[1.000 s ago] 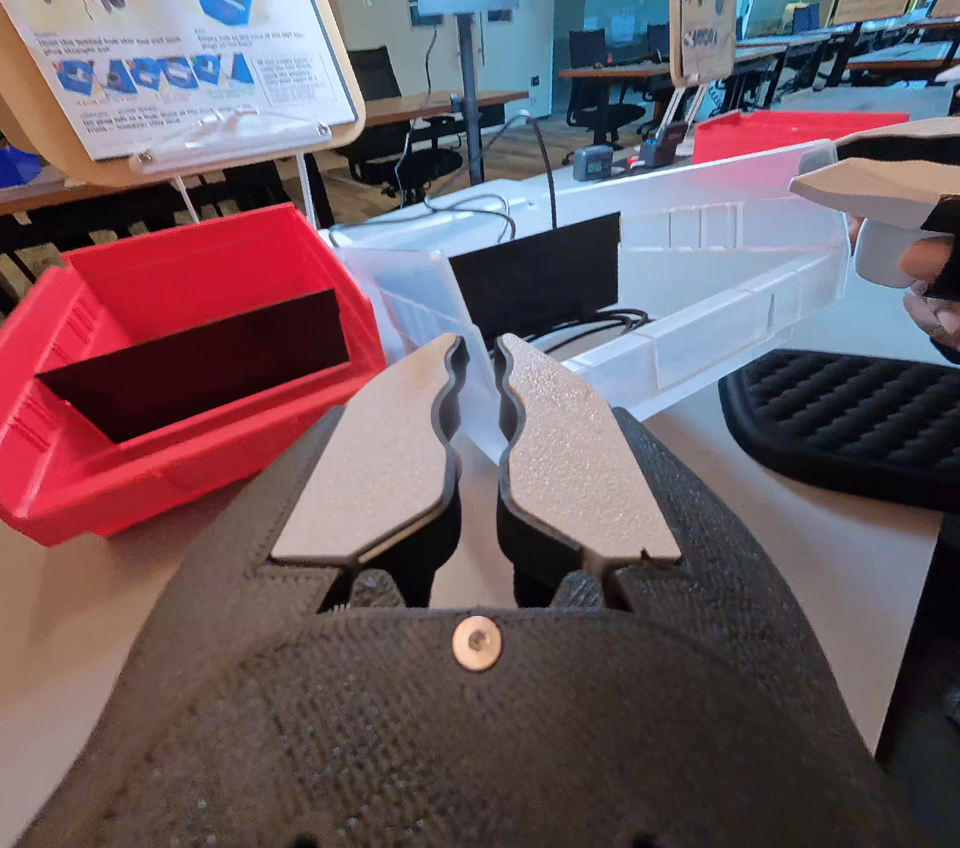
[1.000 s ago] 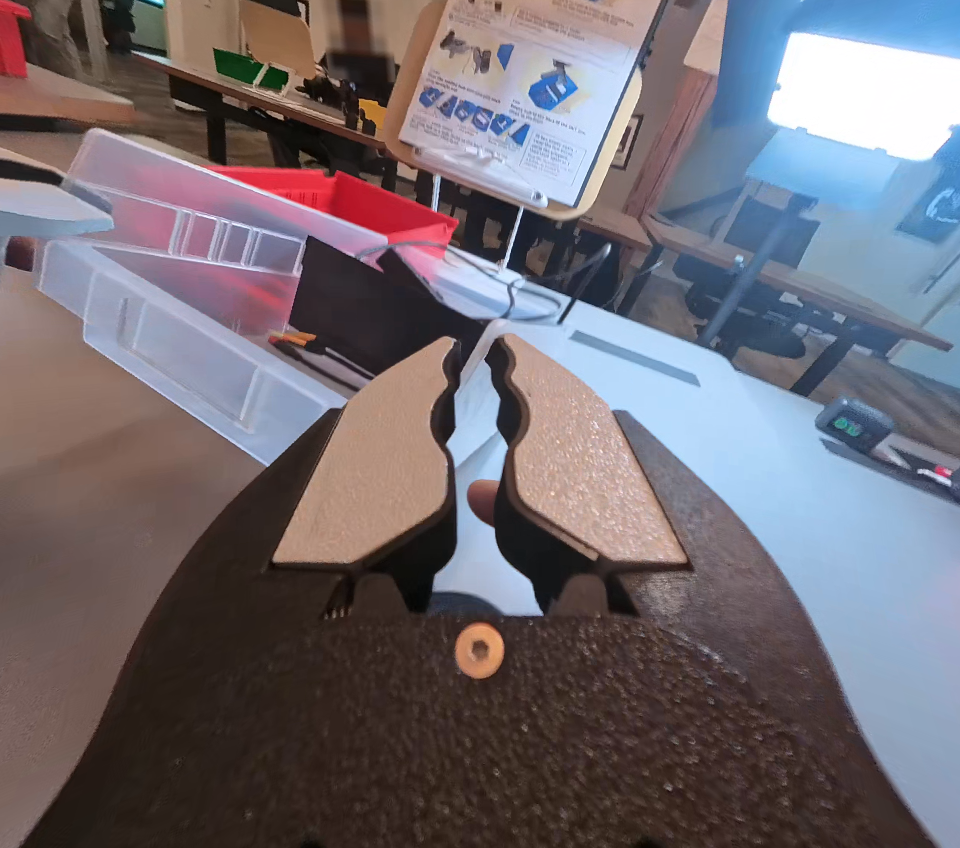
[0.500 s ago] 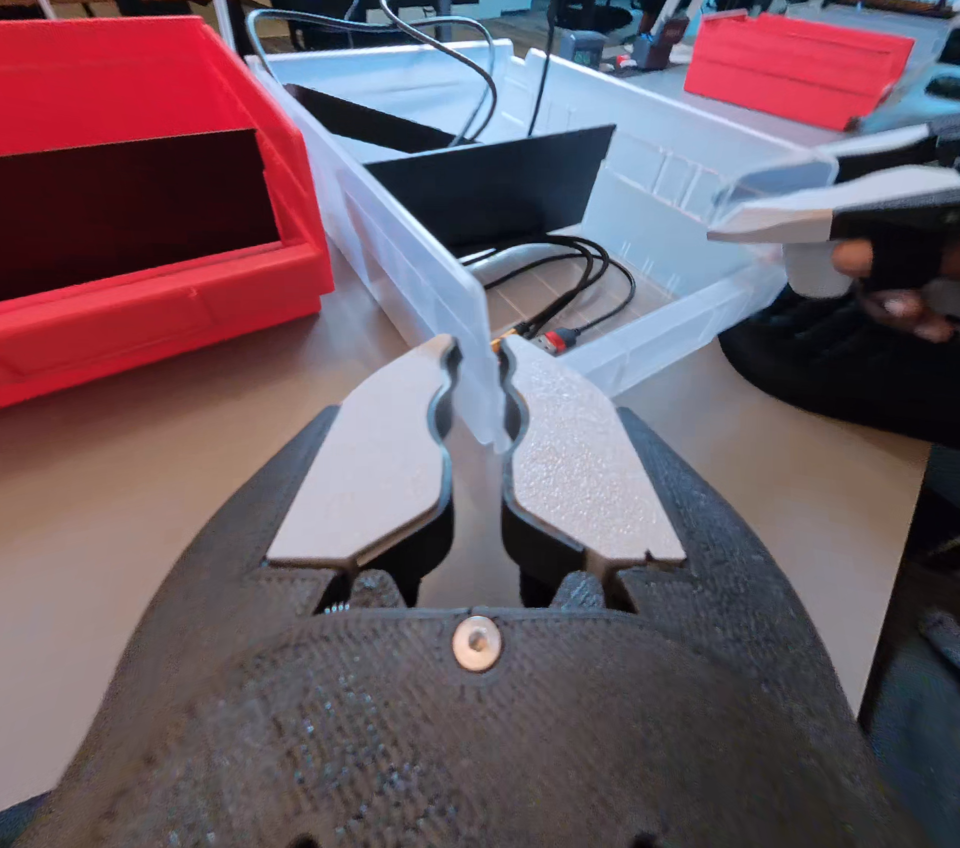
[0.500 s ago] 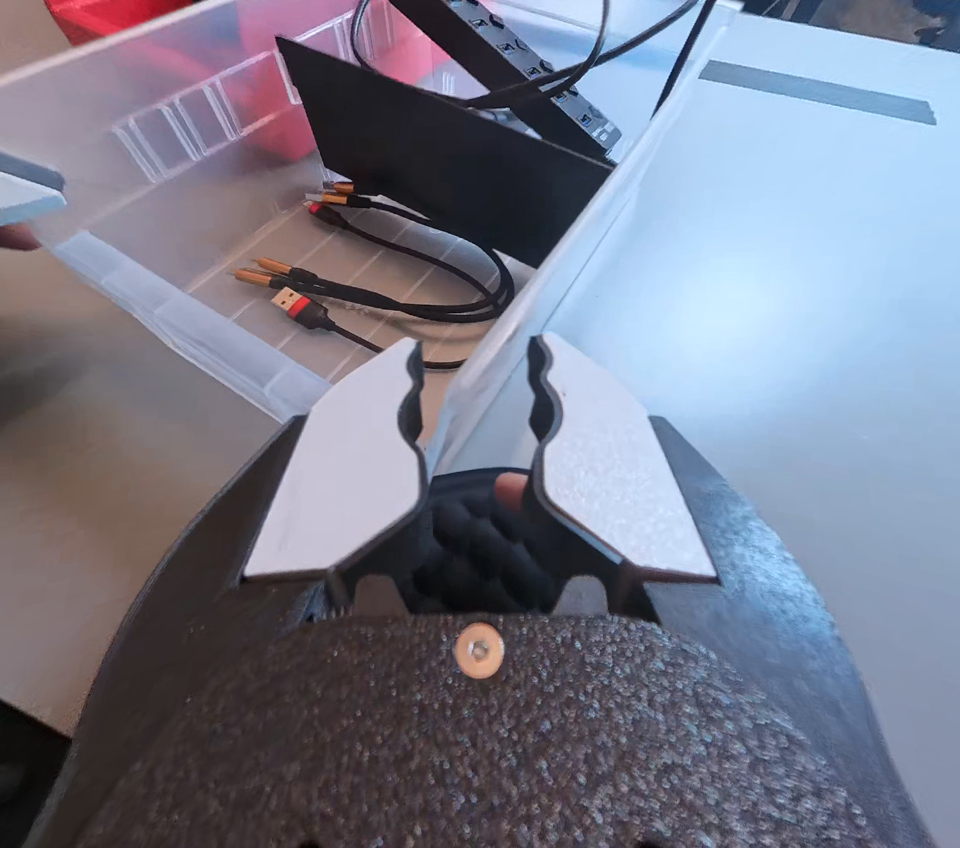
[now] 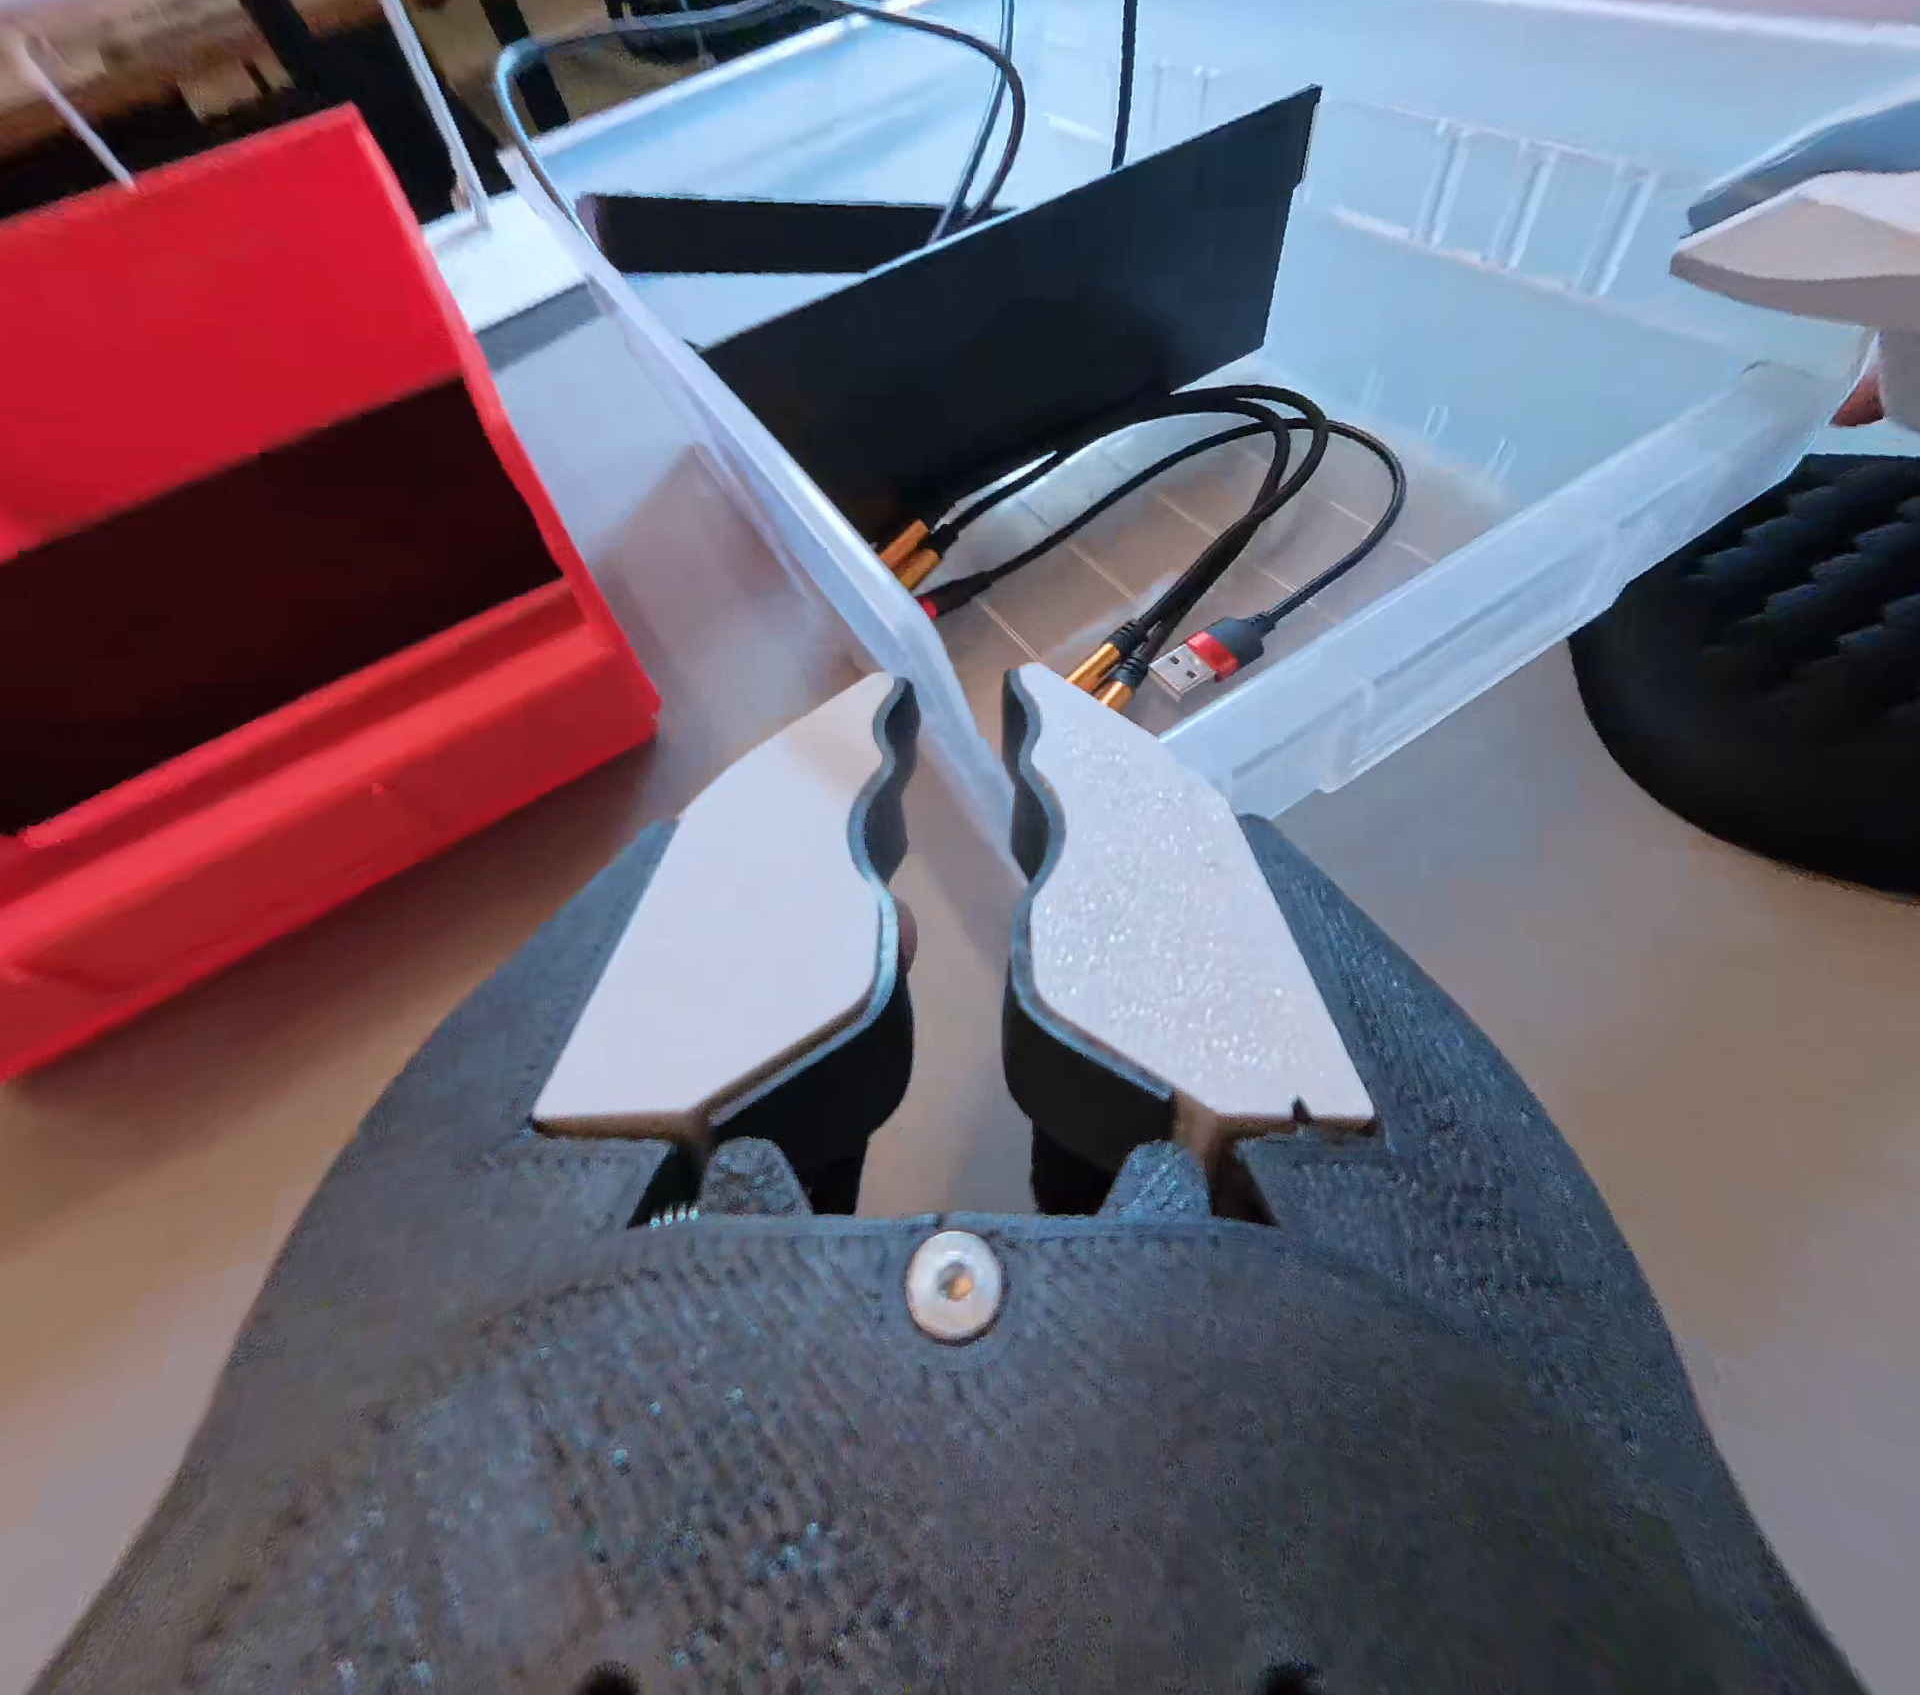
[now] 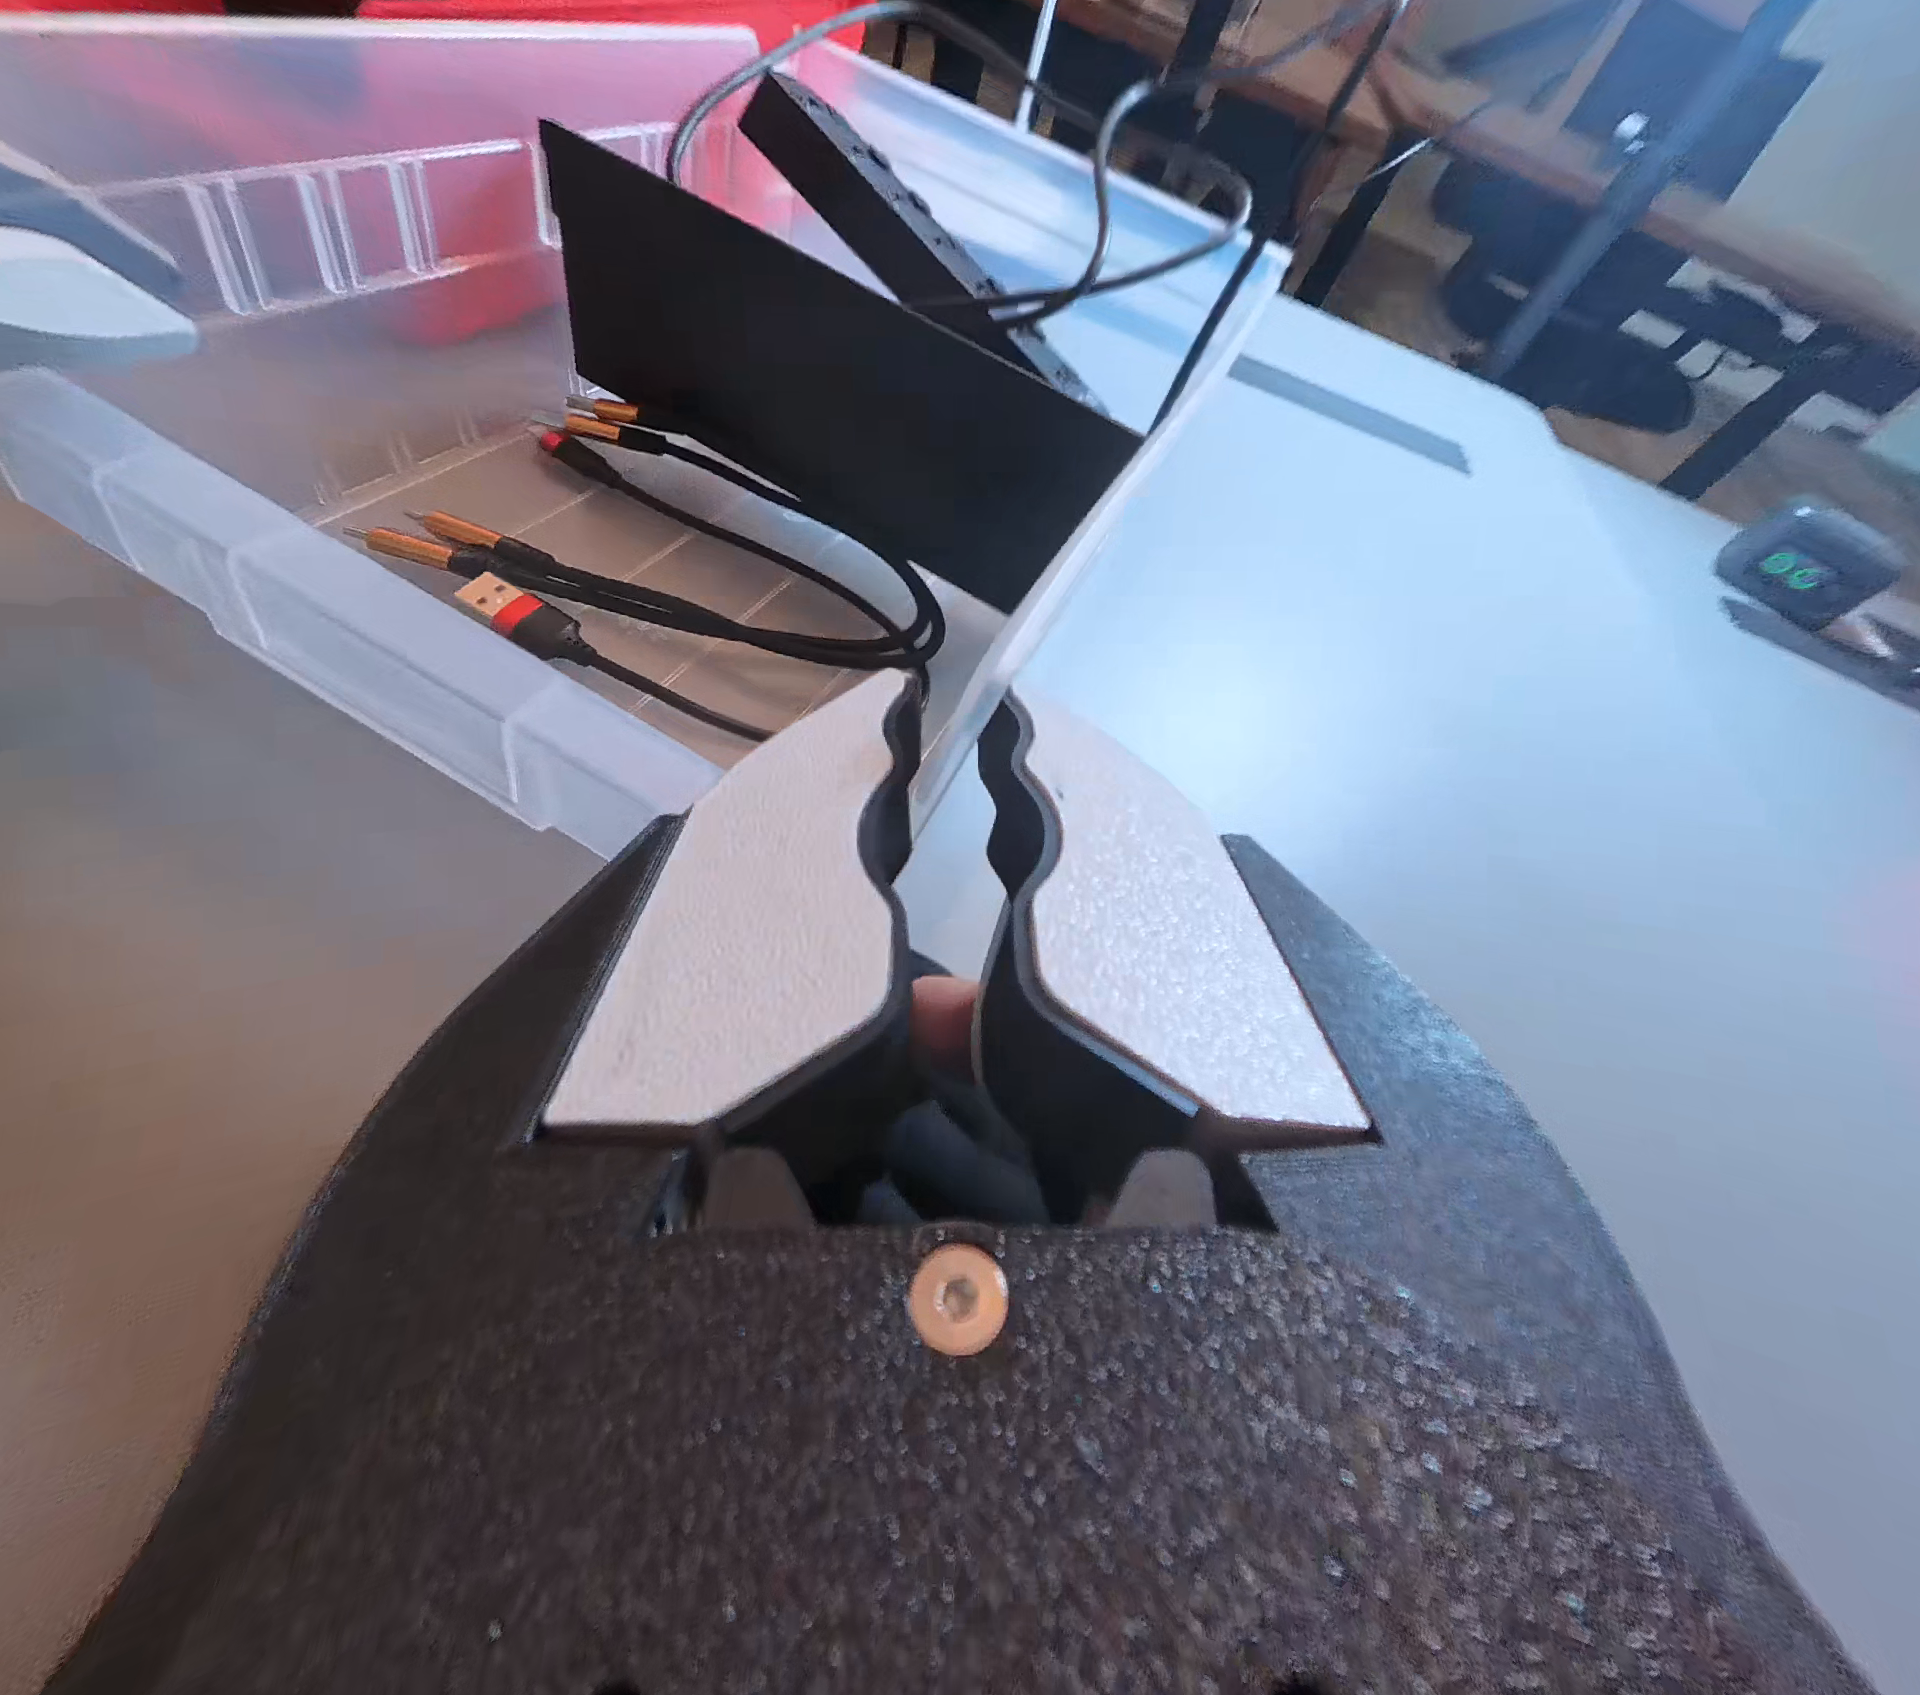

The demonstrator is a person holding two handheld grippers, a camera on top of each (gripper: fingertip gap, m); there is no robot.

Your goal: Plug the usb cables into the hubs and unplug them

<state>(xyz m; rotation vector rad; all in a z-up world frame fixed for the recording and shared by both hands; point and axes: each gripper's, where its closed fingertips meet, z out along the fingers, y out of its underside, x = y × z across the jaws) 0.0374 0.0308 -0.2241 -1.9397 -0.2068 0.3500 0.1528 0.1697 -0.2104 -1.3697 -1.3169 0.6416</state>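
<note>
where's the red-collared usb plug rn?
The red-collared USB plug lies loose in the clear bin's front compartment, near its front wall, beside the gold-tipped connectors; in the left wrist view it is just beyond the left gripper.

Bin [image 5: 1538,565] stands on the table [image 5: 1455,970], with a second bin [image 5: 260,606] just beside it at 9 o'clock and a mat [image 5: 1766,710] at 3 o'clock. Inside, a divider [image 5: 1018,336] crosses the bin: cables [image 5: 1226,523] lie before it, hub [image 6: 894,243] leans behind it.

Bright daylight, blurred wide-angle edges
</note>
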